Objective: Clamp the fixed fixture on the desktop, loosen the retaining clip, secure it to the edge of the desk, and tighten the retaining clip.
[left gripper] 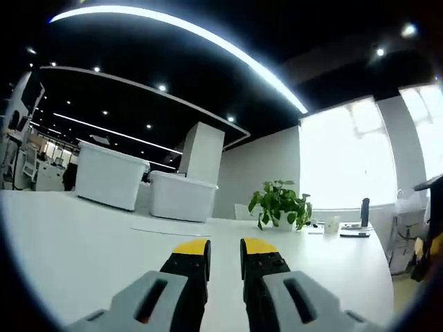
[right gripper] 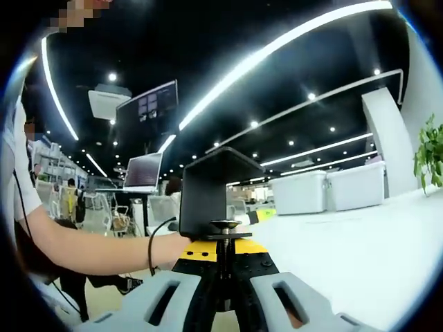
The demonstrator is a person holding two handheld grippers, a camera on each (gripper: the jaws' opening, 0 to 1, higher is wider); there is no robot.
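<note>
Fixed fixture [right gripper: 211,188]: black C-clamp, screw stem gripped between jaws of right claw [right gripper: 223,252], held above white tabletop [right gripper: 360,249] edge. Left claw [left gripper: 225,250]: jaws slightly parted, nothing held, over tabletop. Step judged: fixture clamped, retaining clip loosening next; left claw needed at screw.

Black clamp, yellow-tipped grippers, white desk

The fixture [right gripper: 211,190] is matt black, its screw [right gripper: 225,252] dark metal. Both the left gripper [left gripper: 225,257] and right gripper [right gripper: 223,250] have grey bodies, black jaws and yellow tips. The desk [left gripper: 83,256] is plain white; beyond the left gripper on it, two white bins [left gripper: 142,183] and a green-leaved plant [left gripper: 279,203].
</note>
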